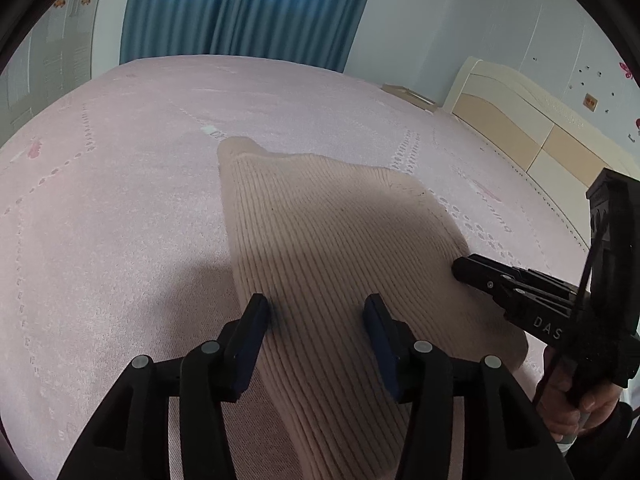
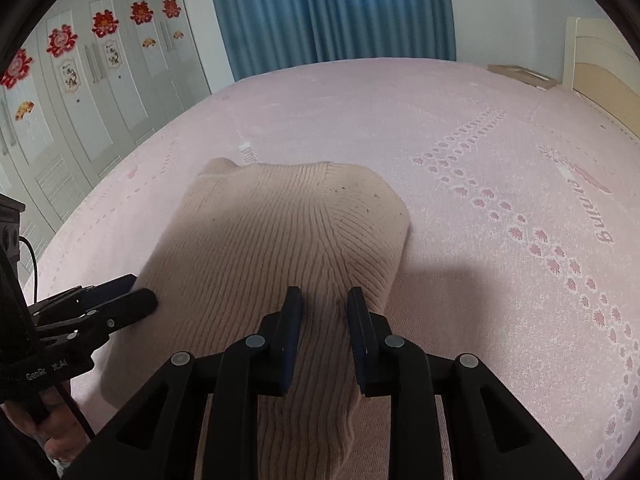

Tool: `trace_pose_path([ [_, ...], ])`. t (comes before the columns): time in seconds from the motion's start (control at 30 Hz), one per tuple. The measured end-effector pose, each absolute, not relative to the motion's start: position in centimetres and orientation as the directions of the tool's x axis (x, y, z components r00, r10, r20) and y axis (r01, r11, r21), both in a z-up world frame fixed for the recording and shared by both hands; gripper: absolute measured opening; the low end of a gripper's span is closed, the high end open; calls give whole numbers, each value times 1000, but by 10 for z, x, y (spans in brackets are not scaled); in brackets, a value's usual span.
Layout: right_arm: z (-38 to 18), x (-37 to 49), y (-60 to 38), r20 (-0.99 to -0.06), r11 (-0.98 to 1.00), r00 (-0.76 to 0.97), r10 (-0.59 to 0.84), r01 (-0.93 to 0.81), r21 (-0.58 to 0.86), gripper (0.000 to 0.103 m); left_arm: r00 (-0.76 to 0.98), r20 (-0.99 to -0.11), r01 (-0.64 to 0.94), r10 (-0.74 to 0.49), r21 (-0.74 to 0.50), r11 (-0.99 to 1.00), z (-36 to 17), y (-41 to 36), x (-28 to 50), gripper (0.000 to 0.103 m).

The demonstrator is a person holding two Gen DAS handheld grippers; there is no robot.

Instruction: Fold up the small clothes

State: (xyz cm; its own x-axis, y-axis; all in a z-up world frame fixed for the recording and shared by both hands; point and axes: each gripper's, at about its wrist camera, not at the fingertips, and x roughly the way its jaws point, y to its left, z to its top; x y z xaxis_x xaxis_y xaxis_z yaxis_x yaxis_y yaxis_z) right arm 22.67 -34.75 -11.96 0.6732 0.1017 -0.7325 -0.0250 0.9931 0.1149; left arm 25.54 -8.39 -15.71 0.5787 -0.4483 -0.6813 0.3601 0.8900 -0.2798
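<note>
A beige ribbed knit garment [image 1: 320,220] [image 2: 280,220] lies on the pink bedspread [image 1: 120,200] [image 2: 500,300], its near end lifted toward the cameras. My left gripper [image 1: 318,304] stands open at the garment's left side. The cloth runs straight between its fingers and is not bunched. In the right wrist view the left gripper [image 2: 140,290] shows at the garment's left edge. My right gripper [image 2: 324,300] is shut on a gathered fold of the garment, and the ribs fan out from its pads. The left wrist view shows the right gripper [image 1: 460,268] at the garment's right edge.
A blue curtain [image 1: 248,8] hangs behind the bed. A cream headboard [image 1: 520,120] stands at the right. White wardrobe doors with red decorations [image 2: 100,40] line the left wall. A hand [image 1: 580,408] holds the right gripper's handle.
</note>
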Motion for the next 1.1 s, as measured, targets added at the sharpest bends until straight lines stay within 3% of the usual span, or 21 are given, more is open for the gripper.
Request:
trace_pose_path([
  [0.2, -123, 229, -341, -734, 996, 675, 77, -27, 80, 25, 574, -686, 367, -446, -272, 890, -158, -85, 259, 51],
  [0.5, -113, 225, -347, -747, 994, 659, 87, -7, 110, 32, 535, -704, 352, -467, -317, 881, -159, -79, 257, 62],
  [0.6, -107, 214, -350, -733, 997, 681, -7, 58, 45, 52, 534, -708, 328, -461, -328, 886, -160, -72, 248, 65],
  [0.9, -90, 137, -368, -740, 980, 673, -8, 153, 129, 52, 514, -759, 257, -400, -309, 916, -159, -58, 173, 66],
  [1.1, -44, 90, -352, -755, 987, 654, -47, 147, 66, 52, 586, -743, 238, -324, -224, 945, -101, -53, 126, 64],
])
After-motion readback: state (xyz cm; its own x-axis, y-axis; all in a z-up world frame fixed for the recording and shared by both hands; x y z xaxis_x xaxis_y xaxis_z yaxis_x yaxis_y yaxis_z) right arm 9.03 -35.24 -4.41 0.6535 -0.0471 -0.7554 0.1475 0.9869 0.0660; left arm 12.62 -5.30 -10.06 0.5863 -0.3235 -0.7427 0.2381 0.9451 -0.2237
